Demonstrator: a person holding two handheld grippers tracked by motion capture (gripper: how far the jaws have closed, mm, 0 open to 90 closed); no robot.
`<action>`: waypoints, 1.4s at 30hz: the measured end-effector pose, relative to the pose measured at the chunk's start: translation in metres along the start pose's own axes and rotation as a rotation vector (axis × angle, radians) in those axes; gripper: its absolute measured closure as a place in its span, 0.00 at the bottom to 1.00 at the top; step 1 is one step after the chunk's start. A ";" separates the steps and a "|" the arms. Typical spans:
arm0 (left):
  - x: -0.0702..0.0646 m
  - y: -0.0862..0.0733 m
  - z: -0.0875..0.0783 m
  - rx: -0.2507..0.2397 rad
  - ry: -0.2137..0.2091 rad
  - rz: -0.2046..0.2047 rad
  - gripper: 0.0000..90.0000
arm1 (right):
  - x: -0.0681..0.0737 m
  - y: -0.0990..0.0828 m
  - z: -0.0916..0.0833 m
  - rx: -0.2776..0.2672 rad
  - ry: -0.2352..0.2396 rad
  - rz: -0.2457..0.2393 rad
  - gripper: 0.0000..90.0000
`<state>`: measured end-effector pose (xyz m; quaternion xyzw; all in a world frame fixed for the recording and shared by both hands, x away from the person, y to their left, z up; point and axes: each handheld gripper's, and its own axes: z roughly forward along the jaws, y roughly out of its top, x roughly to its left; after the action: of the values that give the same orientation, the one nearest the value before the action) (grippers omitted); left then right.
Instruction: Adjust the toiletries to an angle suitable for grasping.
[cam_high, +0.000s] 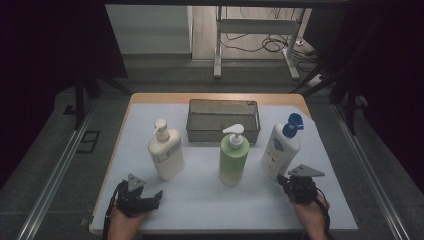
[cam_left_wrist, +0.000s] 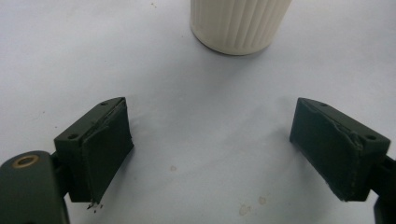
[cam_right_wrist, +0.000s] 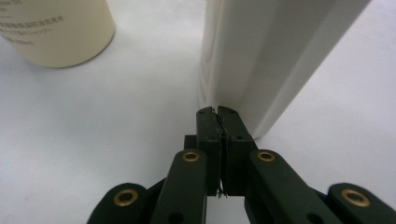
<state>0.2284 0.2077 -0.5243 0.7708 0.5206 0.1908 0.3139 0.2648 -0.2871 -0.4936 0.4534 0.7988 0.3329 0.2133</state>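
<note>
Three pump bottles stand in a row across the middle of the counter, in front of a wire mesh basket set near the far edge. The work in hand looks to be at the right-hand one: the right gripper has its jaws clenched together with nothing between them, tips just at the foot of the white bottle with the blue pump; whether they touch it cannot be told. The left gripper rests near the front-left corner, jaws released wide and empty, facing the cream bottle. The green bottle stands between the two.

To take the white bottle well, the right jaws must first spread wider than its body, then come around its flat sides below the shoulder, not at the base edge where they now point. A tall, narrow bottle likely tips if nudged low, so approach squarely and close gently before lifting.
</note>
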 end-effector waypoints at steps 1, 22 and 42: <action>0.000 0.000 0.000 0.000 0.000 0.000 0.13 | -0.001 0.000 0.000 -0.001 -0.002 0.002 0.97; 0.000 0.000 0.000 -0.002 0.000 0.000 0.13 | -0.008 -0.001 -0.015 -0.030 0.049 0.032 0.63; 0.000 0.000 0.000 -0.003 0.002 0.001 0.13 | -0.010 0.009 -0.038 -0.010 0.053 0.007 0.30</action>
<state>0.2281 0.2076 -0.5247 0.7703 0.5202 0.1924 0.3147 0.2504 -0.3051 -0.4601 0.4460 0.8009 0.3497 0.1932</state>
